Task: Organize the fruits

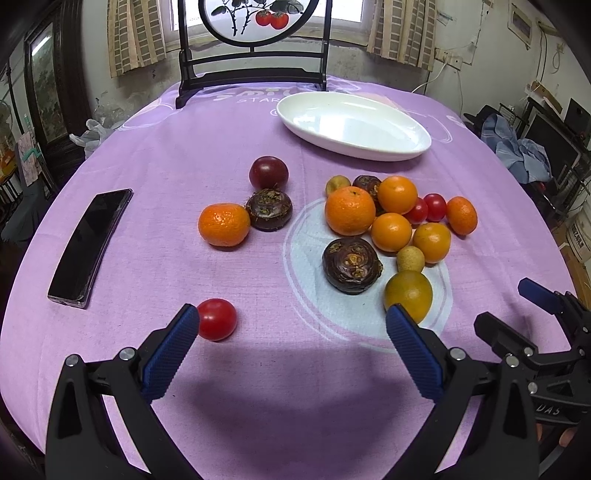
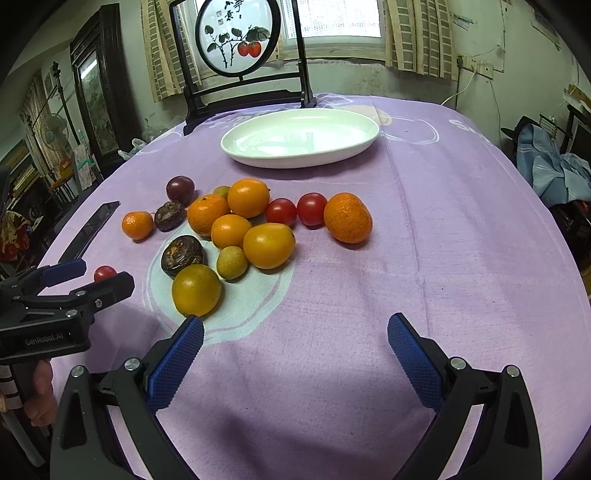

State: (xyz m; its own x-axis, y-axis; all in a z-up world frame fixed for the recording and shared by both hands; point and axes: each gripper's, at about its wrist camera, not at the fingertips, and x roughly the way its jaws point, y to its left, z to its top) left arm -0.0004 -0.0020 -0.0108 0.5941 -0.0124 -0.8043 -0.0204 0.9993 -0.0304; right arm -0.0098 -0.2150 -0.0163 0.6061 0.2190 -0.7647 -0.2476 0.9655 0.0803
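Glossy orange mandarins, red cherry tomatoes and dark brown water chestnuts lie clustered mid-table on my purple cloth, near the empty white oval dish. My left gripper and right gripper both gape, holding nothing. Curtained window behind.

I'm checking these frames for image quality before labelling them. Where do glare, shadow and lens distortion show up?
Left wrist view: window glare on the white plate; the phone looks bowed by the fisheye; a soft shadow lies on the purple tablecloth between the left gripper fingers. Right wrist view: the plate reflects the window with a greenish tint; corners vignette black; the right gripper is sharp.
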